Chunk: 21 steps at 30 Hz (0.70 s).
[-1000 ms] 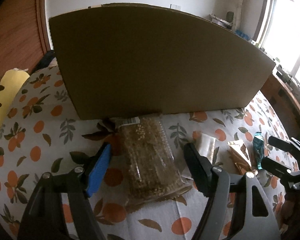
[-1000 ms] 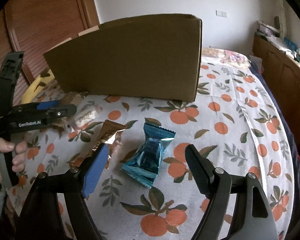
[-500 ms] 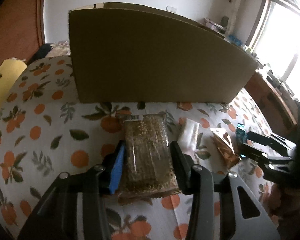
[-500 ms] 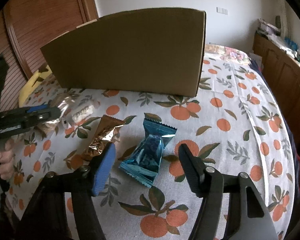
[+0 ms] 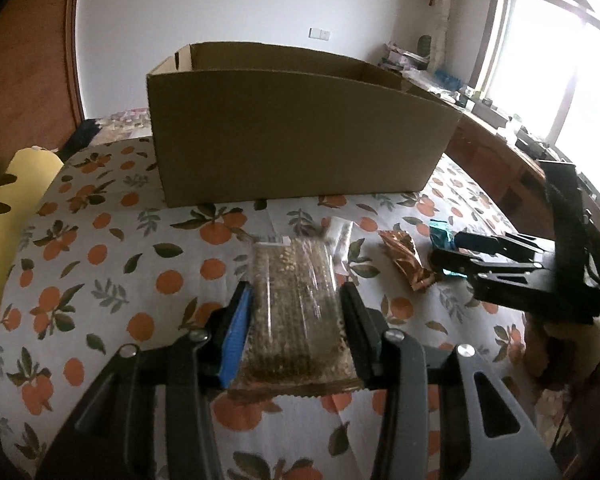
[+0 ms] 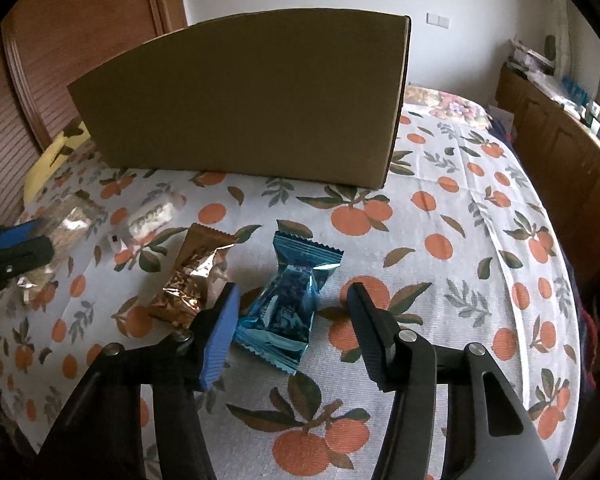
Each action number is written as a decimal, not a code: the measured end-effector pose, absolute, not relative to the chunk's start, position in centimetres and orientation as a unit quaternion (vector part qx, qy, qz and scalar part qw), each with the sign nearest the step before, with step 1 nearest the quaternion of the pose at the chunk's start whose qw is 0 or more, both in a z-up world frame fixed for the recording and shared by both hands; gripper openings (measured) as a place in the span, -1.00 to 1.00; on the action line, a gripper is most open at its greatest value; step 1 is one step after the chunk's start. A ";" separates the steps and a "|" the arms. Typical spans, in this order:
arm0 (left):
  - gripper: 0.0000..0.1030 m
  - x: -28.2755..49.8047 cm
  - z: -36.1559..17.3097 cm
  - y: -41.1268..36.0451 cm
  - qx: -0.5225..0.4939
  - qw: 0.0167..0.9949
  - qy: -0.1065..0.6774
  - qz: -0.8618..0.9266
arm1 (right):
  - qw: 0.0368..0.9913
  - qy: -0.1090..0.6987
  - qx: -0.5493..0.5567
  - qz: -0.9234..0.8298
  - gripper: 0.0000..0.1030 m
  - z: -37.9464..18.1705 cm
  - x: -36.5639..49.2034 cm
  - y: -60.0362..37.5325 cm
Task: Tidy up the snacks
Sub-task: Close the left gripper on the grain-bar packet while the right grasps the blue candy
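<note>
A clear packet of seed bars [image 5: 296,320] sits between the pads of my left gripper [image 5: 296,290], which is shut on it and holds it slightly off the orange-print cloth. The open cardboard box [image 5: 300,136] stands behind it. In the right wrist view a blue foil packet [image 6: 296,264] lies on the cloth between the jaws of my right gripper [image 6: 293,289]. Those jaws are closing, and a gap still shows on the packet's right side. A gold foil packet [image 6: 192,280] lies just left of the blue one.
A small clear packet of white pieces [image 6: 152,216] lies between the gold packet and the seed bars. A yellow cushion [image 5: 4,208] is at the left edge. A wooden cabinet [image 6: 560,152] runs along the right, under a window.
My left gripper has shut on the seed bar packet and drawn it up and back from the box. The right jaws have narrowed around the blue packet.
</note>
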<state>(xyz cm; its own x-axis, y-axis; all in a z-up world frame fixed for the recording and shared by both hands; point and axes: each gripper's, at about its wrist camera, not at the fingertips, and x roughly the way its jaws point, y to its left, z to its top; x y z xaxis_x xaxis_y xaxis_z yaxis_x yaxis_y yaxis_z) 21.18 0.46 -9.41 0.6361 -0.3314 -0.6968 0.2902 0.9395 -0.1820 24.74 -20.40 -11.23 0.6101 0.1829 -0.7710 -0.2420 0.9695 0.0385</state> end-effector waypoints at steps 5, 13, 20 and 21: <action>-0.22 19.7 -8.7 1.1 -0.019 0.908 0.383 -0.169 | 0.896 0.427 -0.052 0.110 0.08 -11.4 24.8 -19.9; -0.34 19.3 -9.1 1.8 -0.013 0.906 0.392 -0.158 | 0.896 0.428 -0.058 0.106 0.08 -11.4 24.8 -19.6; 0.07 21.1 -10.6 2.0 -0.049 0.888 0.427 -0.166 | 0.896 0.428 -0.054 0.108 0.09 -11.5 24.8 -19.7; 0.07 21.2 -11.0 1.7 -0.045 0.884 0.431 -0.176 | 0.896 0.428 -0.053 0.108 0.09 -11.5 24.8 -19.7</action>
<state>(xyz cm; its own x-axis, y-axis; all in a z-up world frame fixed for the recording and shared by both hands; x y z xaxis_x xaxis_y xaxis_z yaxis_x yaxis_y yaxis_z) 21.16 1.72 -10.98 0.5664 -0.3510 -0.7457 0.2729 0.9336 -0.2322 24.80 -19.69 -11.45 0.6104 0.1492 -0.7779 -0.2394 0.9709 -0.0015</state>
